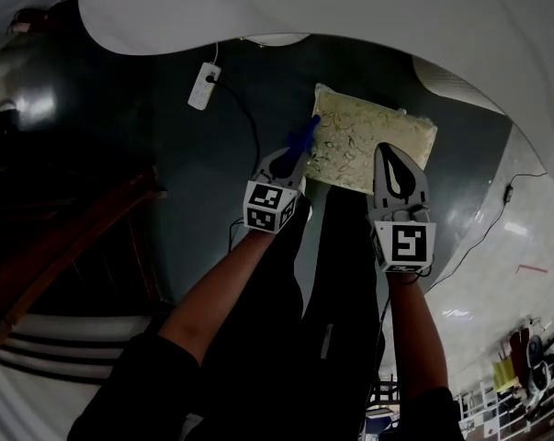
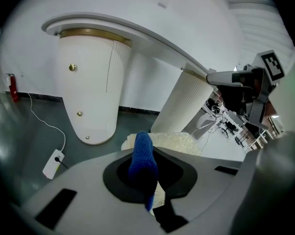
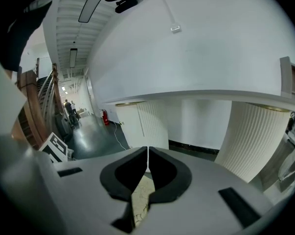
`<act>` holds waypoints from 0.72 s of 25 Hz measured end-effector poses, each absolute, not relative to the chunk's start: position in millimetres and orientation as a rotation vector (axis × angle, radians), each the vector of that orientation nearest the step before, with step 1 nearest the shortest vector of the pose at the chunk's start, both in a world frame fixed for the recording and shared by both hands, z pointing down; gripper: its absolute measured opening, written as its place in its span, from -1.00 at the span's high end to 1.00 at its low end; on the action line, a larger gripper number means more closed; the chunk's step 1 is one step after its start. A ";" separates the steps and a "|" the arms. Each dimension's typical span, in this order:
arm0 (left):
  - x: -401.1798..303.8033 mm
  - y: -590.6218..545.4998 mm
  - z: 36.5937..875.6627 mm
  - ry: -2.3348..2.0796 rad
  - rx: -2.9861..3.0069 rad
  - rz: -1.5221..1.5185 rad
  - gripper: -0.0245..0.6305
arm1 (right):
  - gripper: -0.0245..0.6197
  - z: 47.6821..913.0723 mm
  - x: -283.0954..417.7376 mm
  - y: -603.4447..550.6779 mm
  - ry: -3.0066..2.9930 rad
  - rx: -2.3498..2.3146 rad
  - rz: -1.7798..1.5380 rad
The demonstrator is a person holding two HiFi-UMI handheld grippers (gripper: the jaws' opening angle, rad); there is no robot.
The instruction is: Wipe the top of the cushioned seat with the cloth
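Cloth [image 2: 141,153]: blue, nubby knit-textured fabric, between left gripper [image 1: 293,159] jaws. Cushioned seat [image 1: 373,141]: cream, crackle-patterned covering, ahead of both tools. Floor [image 1: 194,209]: dark, glossy beneath. Right gripper [image 3: 147,153]: matt grey plastic shell.

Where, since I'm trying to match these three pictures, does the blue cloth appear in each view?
Head view: the blue cloth is at upper centre, in the left gripper's jaws, at the cream cushion's left edge.
Left gripper view: lower centre, pinched between the jaws.
Right gripper view: not in it.
Shared landmark: the cream cushion, visible in all three.
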State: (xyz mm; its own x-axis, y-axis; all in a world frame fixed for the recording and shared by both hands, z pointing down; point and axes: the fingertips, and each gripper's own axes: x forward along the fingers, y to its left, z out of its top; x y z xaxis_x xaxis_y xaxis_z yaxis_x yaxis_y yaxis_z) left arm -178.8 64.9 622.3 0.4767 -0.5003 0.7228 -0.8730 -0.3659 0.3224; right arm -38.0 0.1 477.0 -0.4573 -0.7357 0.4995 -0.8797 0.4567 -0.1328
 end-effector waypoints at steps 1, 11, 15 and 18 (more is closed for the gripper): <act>-183.2 66.7 627.0 -1.129 2.025 0.693 0.80 | 0.80 477.8 -43.4 1.7 -2.345 1.354 0.534; -176.7 77.6 682.7 -1.048 2.061 0.787 0.80 | 0.80 504.4 -67.6 17.6 -2.356 1.297 0.581; -172.0 70.5 695.6 -1.089 2.054 0.772 0.80 | 0.80 519.0 -68.1 28.0 -2.354 1.273 0.619; -160.2 81.7 709.0 -1.021 2.063 0.808 0.80 | 0.80 523.5 -73.2 36.4 -2.372 1.230 0.634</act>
